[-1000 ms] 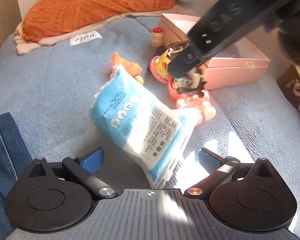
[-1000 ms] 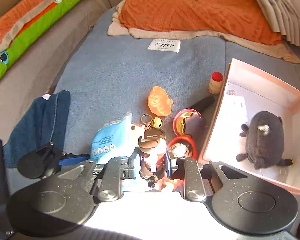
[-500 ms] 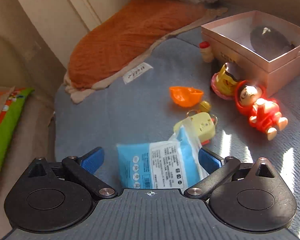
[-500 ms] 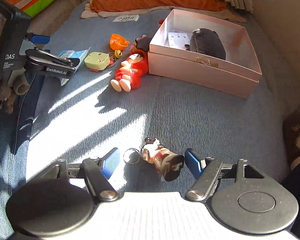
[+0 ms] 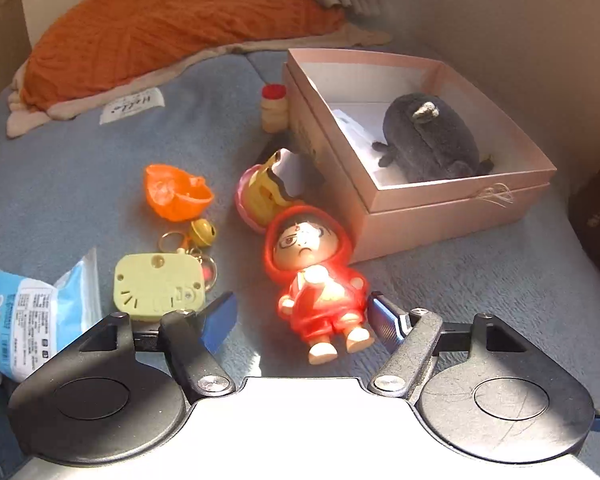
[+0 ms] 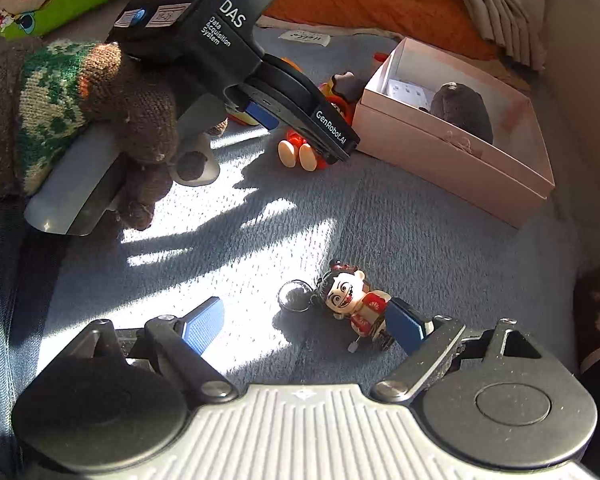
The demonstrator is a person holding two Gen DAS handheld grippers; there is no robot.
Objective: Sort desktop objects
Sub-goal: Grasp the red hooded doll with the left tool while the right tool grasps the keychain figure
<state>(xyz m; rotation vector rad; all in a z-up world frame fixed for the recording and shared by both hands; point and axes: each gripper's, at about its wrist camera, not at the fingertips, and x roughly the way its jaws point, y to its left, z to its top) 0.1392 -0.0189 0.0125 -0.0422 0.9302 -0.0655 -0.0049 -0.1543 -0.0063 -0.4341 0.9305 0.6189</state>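
Observation:
A red hooded doll (image 5: 316,280) lies on its back on the blue blanket. My left gripper (image 5: 302,316) straddles its body and legs; the jaws are closing, with a gap still showing on the left side. In the right wrist view a gloved hand holds that left gripper (image 6: 312,138) over the doll's feet (image 6: 298,154). A small keychain figure (image 6: 352,304) with a ring lies on the blanket inside my right gripper (image 6: 304,326), close to the right finger. Those jaws are opening and do not press on the figure.
An open pink box (image 5: 456,208) holds a grey plush (image 5: 428,140). Beside it lie a yellow-and-pink figure (image 5: 264,196), a red-capped bottle (image 5: 274,110), an orange toy (image 5: 176,192), a bell keyring (image 5: 202,232), a yellow plastic piece (image 5: 158,284) and a blue packet (image 5: 32,312). Orange pillow behind.
My left gripper slid right from the blue packet to the red doll and its jaws narrowed. My right gripper let go of the keychain figure, which now lies on the blanket.

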